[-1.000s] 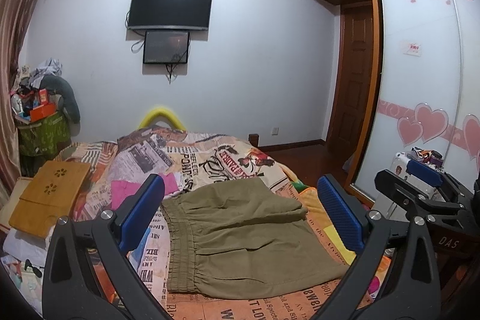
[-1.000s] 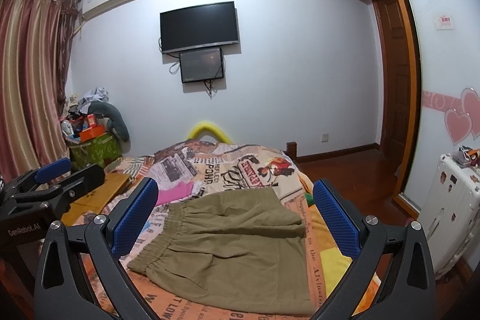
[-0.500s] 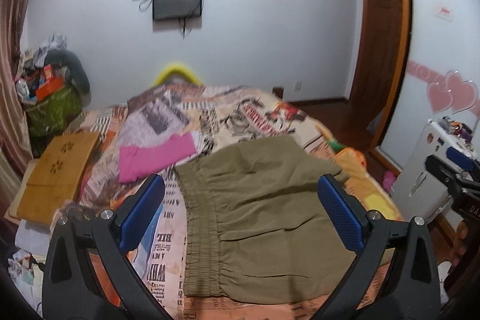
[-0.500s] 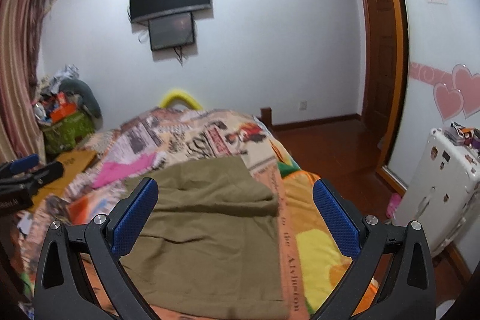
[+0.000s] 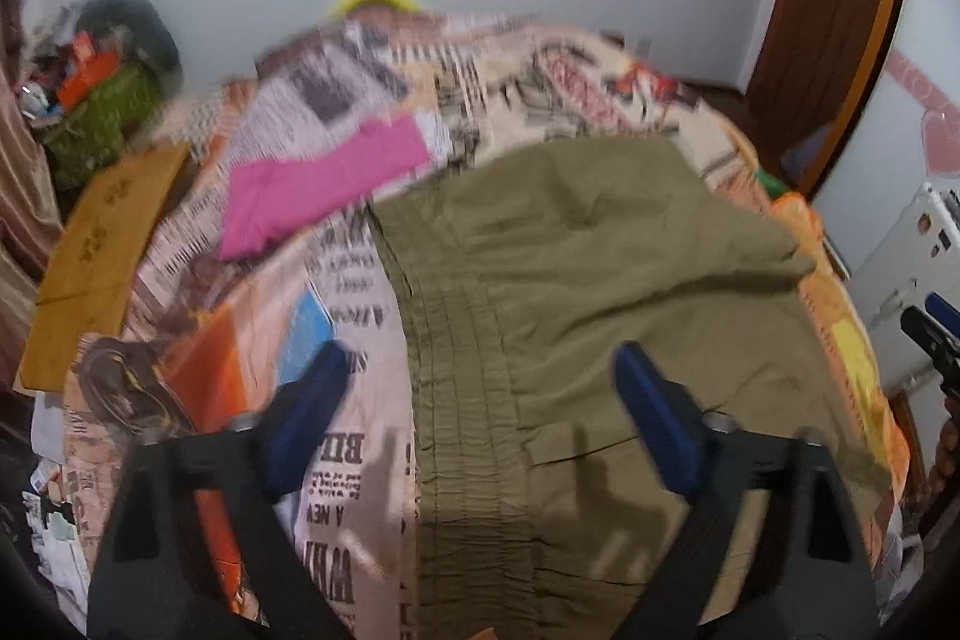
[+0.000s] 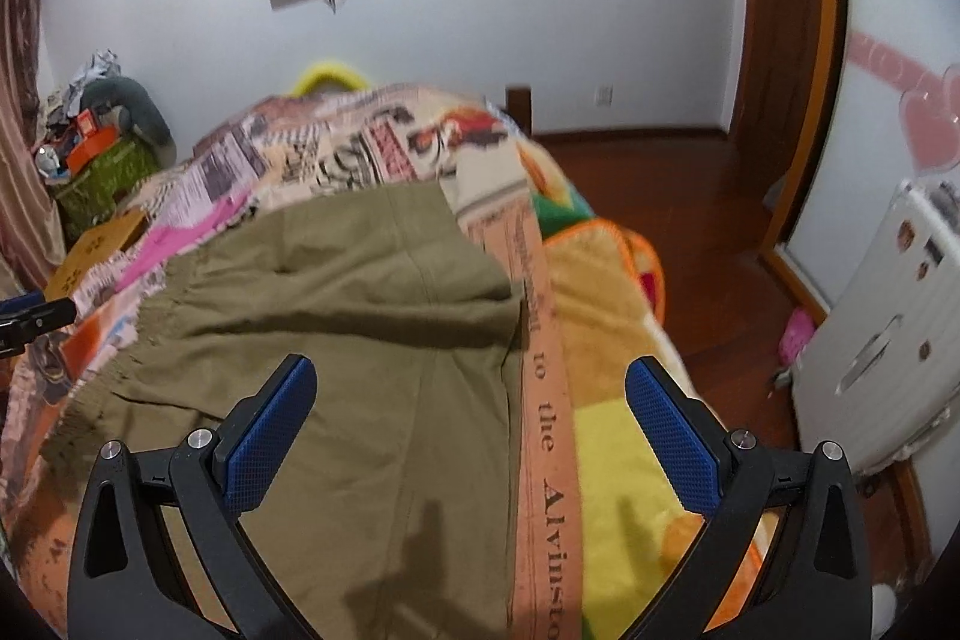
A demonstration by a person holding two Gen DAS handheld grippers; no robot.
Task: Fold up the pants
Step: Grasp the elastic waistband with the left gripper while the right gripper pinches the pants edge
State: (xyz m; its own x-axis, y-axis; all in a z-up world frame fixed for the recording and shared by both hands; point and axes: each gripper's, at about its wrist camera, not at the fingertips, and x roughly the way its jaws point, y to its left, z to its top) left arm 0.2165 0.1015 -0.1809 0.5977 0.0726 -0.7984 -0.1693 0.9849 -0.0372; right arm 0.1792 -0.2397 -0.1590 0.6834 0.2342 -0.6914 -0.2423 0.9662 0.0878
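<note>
Olive-green pants (image 5: 576,292) lie on the bed, legs folded back over themselves, the elastic waistband (image 5: 462,400) on the left. They also show in the right wrist view (image 6: 360,316). My left gripper (image 5: 480,400) is open and empty, hovering above the waistband. My right gripper (image 6: 468,412) is open and empty, above the pants' right edge. Each gripper's tip shows at the other view's edge.
The bed has a newspaper-print cover (image 5: 360,100) with a pink cloth (image 5: 318,184) on it left of the pants. A wooden board (image 5: 102,250) and clutter stand at the left. A white suitcase (image 6: 888,328) and wooden floor (image 6: 690,220) are at the right.
Both grippers have tilted down and moved closer over the pants. The pants have not moved. Both grippers stay open.
</note>
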